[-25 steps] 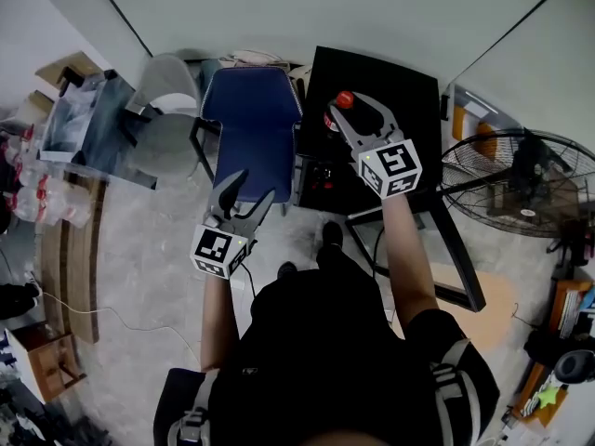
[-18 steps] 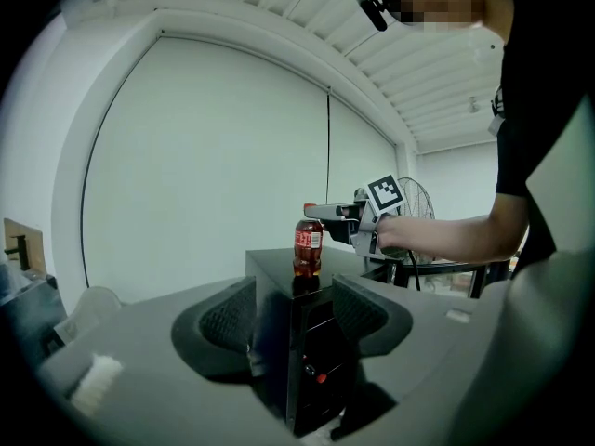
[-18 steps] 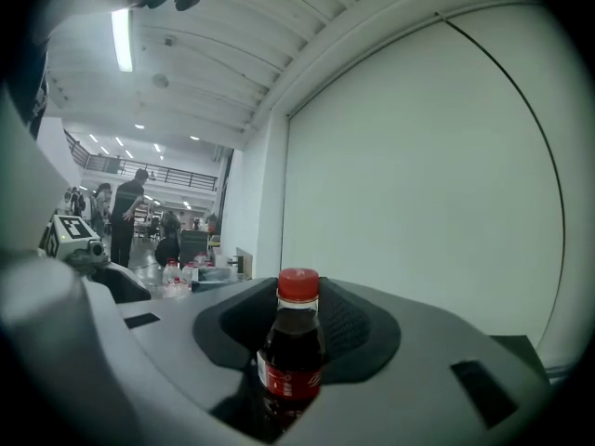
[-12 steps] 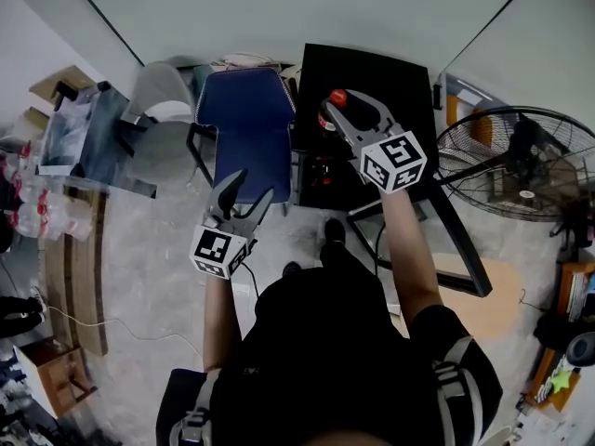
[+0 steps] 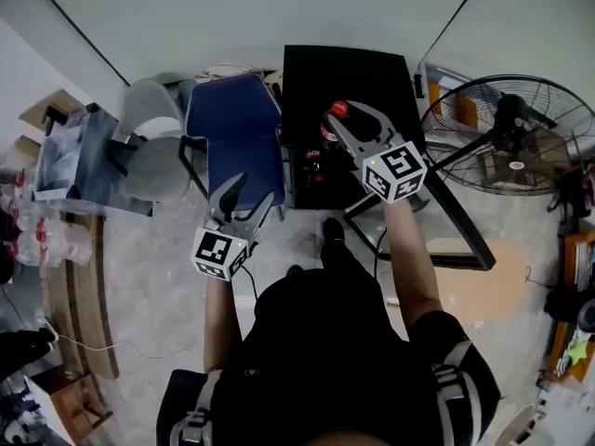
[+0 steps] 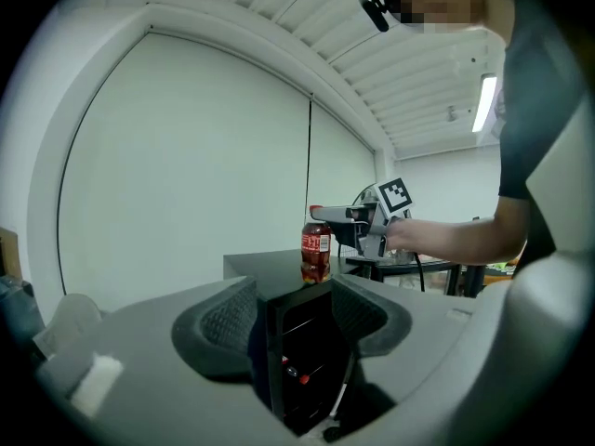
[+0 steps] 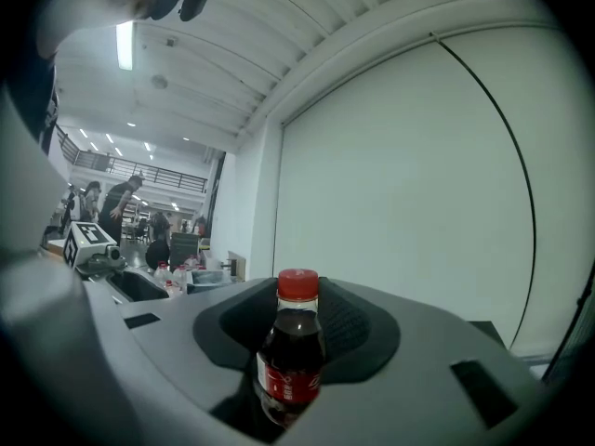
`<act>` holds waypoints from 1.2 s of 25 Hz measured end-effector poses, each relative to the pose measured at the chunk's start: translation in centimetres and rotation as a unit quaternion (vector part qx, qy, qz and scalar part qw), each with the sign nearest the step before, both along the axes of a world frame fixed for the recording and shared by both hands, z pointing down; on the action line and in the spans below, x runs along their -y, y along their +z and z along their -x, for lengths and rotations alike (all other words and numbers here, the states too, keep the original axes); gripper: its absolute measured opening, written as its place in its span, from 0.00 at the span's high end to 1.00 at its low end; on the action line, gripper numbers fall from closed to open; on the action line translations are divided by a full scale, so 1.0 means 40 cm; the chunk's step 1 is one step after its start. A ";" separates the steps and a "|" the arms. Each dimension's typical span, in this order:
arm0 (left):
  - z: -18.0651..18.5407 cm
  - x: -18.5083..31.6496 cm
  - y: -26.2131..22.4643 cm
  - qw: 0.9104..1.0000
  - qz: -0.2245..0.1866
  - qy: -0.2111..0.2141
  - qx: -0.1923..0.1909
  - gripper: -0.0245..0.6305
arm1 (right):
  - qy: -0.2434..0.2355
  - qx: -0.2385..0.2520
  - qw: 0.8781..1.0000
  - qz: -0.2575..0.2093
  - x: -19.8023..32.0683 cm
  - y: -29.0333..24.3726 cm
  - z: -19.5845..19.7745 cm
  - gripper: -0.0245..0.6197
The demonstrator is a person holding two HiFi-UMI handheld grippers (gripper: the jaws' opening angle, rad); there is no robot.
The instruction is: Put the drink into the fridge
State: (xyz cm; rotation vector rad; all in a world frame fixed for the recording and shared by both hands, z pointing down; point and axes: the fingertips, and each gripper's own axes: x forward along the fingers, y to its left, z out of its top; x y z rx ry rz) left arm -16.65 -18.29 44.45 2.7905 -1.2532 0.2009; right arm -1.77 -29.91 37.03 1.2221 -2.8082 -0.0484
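A cola bottle with a red cap and red label stands upright between the pads of my right gripper, which is shut on it. From the right gripper view the bottle fills the gap between the jaws. It hangs over the front edge of the black fridge, whose door stands swung open to the right. My left gripper is open and empty, lower left, in front of the blue chair. The left gripper view looks between the open jaws into the dark fridge interior and shows the bottle above it.
A blue chair stands directly left of the fridge, with a grey chair beyond it. A standing fan is close on the right behind the open door. A cluttered table lines the left side.
My right gripper has carried the bottle slightly nearer the fridge's front edge. The head view has swung, shifting the scene leftward. The left gripper has stayed put.
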 end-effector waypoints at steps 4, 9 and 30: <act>-0.016 -0.031 0.003 1.000 0.000 0.025 0.003 0.59 | 0.023 -0.007 1.000 -0.001 -0.048 0.013 -0.023 0.75; -0.027 -0.077 0.017 0.999 0.005 0.053 0.006 0.59 | 0.051 -0.005 0.999 0.002 -0.119 0.030 -0.054 0.75; -0.060 -0.134 0.064 0.996 0.035 0.084 0.017 0.59 | 0.120 -0.026 0.990 0.069 -0.278 0.277 -0.175 0.75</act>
